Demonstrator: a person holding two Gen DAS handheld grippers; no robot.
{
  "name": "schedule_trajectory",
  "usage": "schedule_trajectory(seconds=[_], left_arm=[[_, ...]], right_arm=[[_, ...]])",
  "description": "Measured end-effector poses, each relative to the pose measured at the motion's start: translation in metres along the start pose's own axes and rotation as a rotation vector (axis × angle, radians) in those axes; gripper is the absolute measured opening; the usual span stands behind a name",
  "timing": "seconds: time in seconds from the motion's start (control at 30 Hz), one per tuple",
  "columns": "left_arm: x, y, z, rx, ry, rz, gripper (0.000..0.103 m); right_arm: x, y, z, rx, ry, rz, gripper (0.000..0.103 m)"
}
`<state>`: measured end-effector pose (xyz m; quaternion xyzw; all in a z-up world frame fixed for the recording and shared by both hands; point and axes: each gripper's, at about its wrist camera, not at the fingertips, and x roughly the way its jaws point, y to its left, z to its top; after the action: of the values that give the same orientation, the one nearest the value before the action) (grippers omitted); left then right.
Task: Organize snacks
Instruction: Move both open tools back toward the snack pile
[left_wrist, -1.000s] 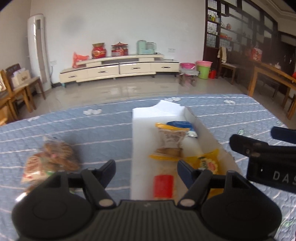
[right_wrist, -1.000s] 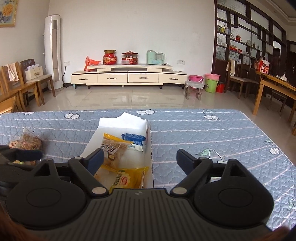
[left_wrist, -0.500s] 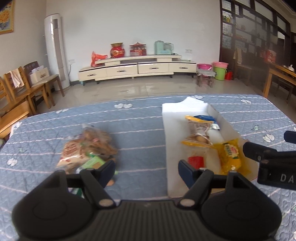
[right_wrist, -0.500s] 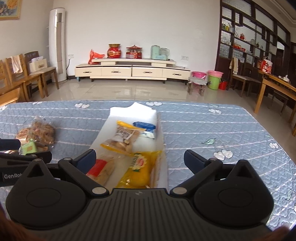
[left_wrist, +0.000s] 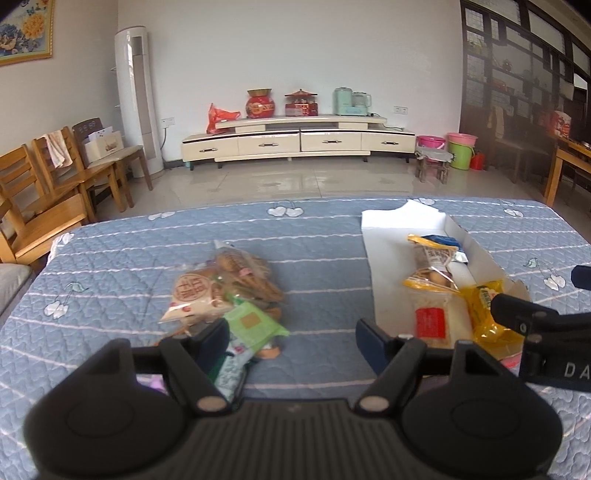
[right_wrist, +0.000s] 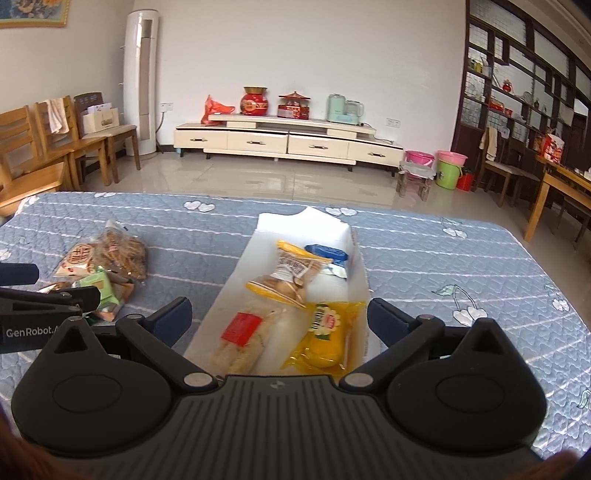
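Note:
A white open box (left_wrist: 402, 221) lies on the blue quilt and holds a red-labelled packet (left_wrist: 430, 323), a yellow packet (left_wrist: 480, 306), a cookie packet (left_wrist: 432, 266) and a blue packet (left_wrist: 443, 240). To its left sits a loose pile of snack bags (left_wrist: 221, 288) with a green packet (left_wrist: 253, 325) at its near edge. My left gripper (left_wrist: 291, 339) is open just in front of that pile, its left finger beside the green packet. My right gripper (right_wrist: 279, 314) is open over the near end of the box (right_wrist: 354, 258), gripping nothing.
The blue quilted cloth (right_wrist: 461, 266) covers the whole table top. Wooden chairs (left_wrist: 55, 184) stand off the left edge. Past the far edge are tiled floor and a low cream cabinet (left_wrist: 295, 142). A wooden table (right_wrist: 561, 195) stands at the far right.
My left gripper has swung left, from over the box to the loose snack pile. My right gripper has shifted so that the box now lies centred between its fingers. Both stayed open.

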<state>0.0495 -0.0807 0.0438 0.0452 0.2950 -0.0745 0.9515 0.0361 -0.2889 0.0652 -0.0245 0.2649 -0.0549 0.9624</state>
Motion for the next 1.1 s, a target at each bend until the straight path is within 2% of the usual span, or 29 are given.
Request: schedule_trajectory(seconds=[0.93, 1.1], left_arm=[[-0.008, 0.052, -0.017, -0.057, 0.001, 0.087, 0.075], [-0.003, 0.068, -0.029, -0.061, 0.012, 0.124, 0.075]], right_arm=[[-0.003, 0.056, 0.001, -0.103, 0.018, 0.104, 0.103], [-0.005, 0.065, 0.000, -0.126, 0.020, 0.123, 0.103]])
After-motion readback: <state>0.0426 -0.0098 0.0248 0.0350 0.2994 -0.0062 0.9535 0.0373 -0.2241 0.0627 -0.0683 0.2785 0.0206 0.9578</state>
